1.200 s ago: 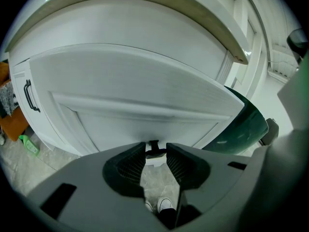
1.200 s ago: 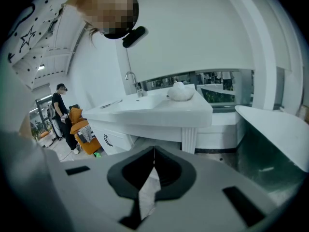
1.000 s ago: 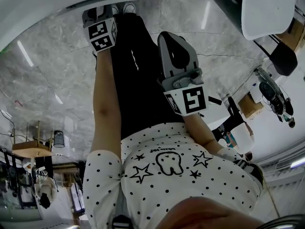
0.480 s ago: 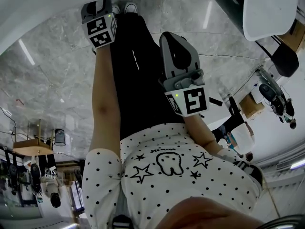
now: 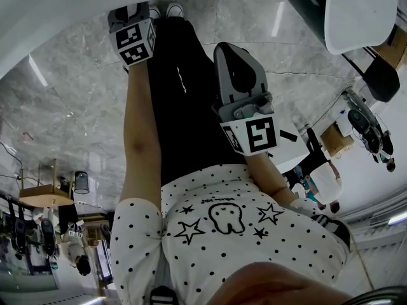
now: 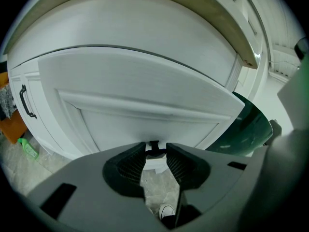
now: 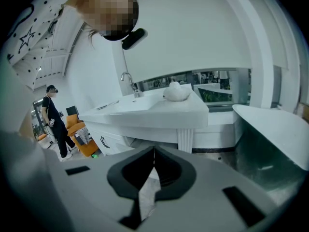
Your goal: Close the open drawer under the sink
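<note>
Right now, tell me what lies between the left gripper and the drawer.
Only the drawer's dark handle, at the open jaws' gap; the left gripper view shows it.

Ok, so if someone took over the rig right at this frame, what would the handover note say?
Left gripper: jaws apart, with the dark handle in the gap at their tips. It does not look clamped.
Right gripper: jaws together, empty, pointing toward the sink counter.
Drawer front: white panel in front of the left gripper, standing out from the cabinet at an angle, so open.
Done: left gripper lined up on the handle.
Left: push the front shut.
</note>
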### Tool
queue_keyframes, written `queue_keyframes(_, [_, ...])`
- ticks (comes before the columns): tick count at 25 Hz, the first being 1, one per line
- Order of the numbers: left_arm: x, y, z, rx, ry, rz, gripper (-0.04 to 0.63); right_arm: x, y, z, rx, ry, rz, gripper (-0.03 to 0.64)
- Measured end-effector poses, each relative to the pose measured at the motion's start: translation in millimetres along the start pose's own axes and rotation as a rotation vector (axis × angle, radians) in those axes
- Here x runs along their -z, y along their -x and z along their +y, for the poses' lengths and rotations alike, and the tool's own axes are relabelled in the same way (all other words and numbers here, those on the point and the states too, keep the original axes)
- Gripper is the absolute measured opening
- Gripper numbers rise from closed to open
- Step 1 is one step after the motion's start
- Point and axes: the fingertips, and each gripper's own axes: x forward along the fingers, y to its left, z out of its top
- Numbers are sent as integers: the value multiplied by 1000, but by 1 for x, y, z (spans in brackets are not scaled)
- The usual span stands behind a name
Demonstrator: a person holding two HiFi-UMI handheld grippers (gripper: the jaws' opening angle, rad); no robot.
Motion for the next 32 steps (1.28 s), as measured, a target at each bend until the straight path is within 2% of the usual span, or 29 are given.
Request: queue_keyframes(32, [-8,-9,12,-6,10,-19,132,-2,-15,1,11,-8,3,15])
